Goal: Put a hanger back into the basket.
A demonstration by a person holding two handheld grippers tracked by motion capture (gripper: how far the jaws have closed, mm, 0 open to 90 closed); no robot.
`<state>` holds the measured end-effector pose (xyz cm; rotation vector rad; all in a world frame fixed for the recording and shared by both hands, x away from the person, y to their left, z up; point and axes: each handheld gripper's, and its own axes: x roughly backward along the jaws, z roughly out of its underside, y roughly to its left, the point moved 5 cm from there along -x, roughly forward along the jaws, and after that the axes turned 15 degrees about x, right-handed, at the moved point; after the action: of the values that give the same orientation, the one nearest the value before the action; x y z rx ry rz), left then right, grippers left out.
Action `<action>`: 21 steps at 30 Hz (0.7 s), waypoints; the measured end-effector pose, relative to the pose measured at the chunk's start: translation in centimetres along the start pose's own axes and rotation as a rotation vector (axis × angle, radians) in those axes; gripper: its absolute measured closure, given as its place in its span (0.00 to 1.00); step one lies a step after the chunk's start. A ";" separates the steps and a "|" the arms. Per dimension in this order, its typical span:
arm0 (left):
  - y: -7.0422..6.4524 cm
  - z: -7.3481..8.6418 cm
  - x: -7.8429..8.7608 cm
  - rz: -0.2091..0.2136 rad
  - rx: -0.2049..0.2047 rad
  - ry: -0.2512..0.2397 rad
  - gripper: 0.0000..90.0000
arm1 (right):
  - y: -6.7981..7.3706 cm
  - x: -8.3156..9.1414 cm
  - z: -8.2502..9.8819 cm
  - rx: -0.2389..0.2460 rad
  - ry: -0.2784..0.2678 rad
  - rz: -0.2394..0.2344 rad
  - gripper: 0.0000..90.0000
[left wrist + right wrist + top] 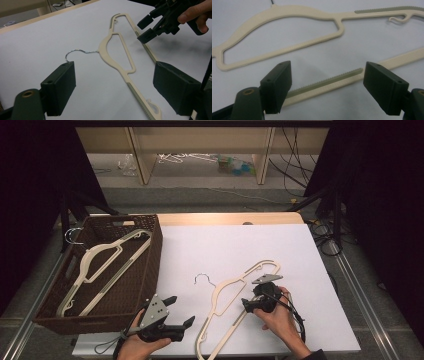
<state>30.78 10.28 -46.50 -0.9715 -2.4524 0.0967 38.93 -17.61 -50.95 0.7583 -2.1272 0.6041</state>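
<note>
The right gripper [325,85] stands wide open, its black jaws straddling the ribbed lower bar of the cream plastic hanger with a wire hook [287,35] and not pressing on it, probably lined up to grasp. That hanger lies flat on the white table sheet [240,245], lower centre of the high view. The left gripper [175,312], also open and empty, waits at lower left beside the brown wicker basket [155,245], which holds another cream hanger [100,265].

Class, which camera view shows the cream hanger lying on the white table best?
The high view: the whole hanger shows, hook to both ends. The left gripper view shows its hook and most of the frame; the right gripper view shows a close-up of its bars.
</note>
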 end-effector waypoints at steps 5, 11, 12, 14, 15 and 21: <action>0.0 0.0 0.0 0.003 0.006 0.000 0.20 | 0.0 -0.2 0.1 0.029 0.019 -0.005 0.28; 0.1 0.0 0.0 -0.003 0.005 -0.005 0.20 | -0.4 -0.4 0.4 -0.003 0.057 0.004 0.29; 0.1 0.0 0.0 -0.001 0.001 -0.003 0.20 | -0.4 -0.4 0.5 0.000 0.066 0.003 0.28; 0.1 0.0 0.0 -0.002 0.003 0.000 0.20 | -0.3 -0.4 0.4 -0.015 0.064 0.007 0.28; 0.1 0.0 0.0 -0.005 0.000 -0.002 0.20 | -0.2 -0.5 0.4 -0.015 0.066 0.005 0.28; 0.2 0.0 0.0 -0.005 -0.003 0.000 0.20 | -0.1 -0.5 0.4 -0.016 0.070 0.006 0.28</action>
<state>30.90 10.49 -46.55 -0.9661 -2.4553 0.0916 39.09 -17.80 -51.52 0.7125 -2.0687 0.6079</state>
